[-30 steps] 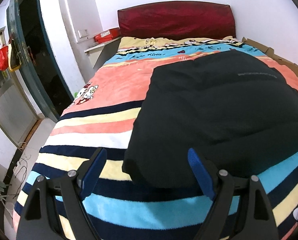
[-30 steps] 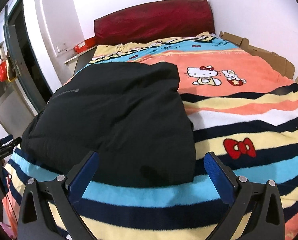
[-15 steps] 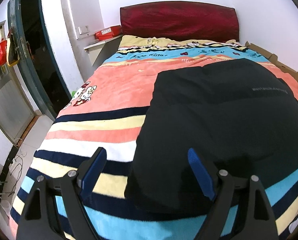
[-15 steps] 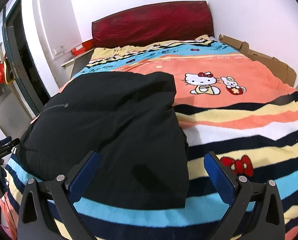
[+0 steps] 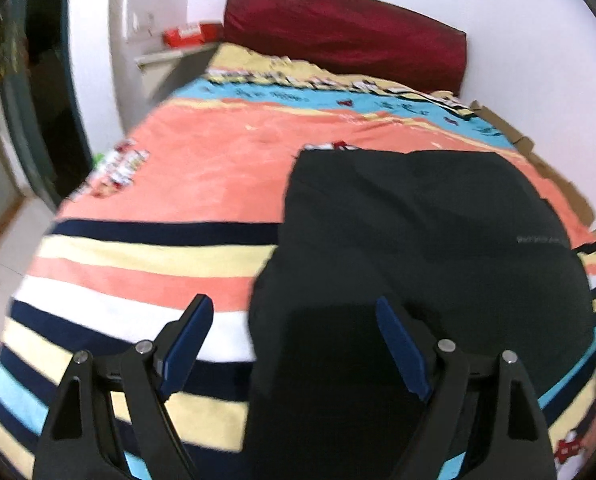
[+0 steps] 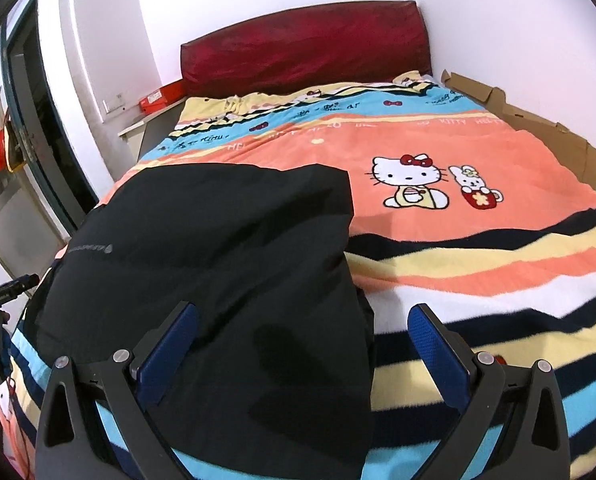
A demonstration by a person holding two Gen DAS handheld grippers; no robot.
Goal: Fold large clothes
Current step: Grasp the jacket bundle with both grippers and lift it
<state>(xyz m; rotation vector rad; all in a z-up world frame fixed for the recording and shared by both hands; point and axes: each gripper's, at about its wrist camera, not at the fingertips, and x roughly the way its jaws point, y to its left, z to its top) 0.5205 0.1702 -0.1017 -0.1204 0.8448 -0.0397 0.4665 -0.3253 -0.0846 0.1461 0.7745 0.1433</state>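
Note:
A large black padded garment (image 5: 418, 248) (image 6: 226, 248) lies folded in a thick rectangle on the striped cartoon blanket (image 5: 186, 184) (image 6: 478, 240) that covers the bed. My left gripper (image 5: 294, 322) hovers open above the garment's near left edge, nothing between its blue pads. My right gripper (image 6: 302, 330) is open too, above the garment's near right corner, with one finger over the black cloth and the other over the blanket. The left gripper's tip (image 6: 6, 292) shows at the far left edge of the right wrist view.
A dark red headboard (image 6: 306, 44) stands against the white wall at the bed's far end. Brown cardboard (image 6: 538, 128) lines the bed's right side. A red box (image 6: 158, 98) sits on a shelf at the left, beside an open doorway (image 6: 38, 128).
Both grippers have moved forward over the near edge of the black garment. The left view has swung and rolled, so the garment sits more under its jaws. Both stay open.

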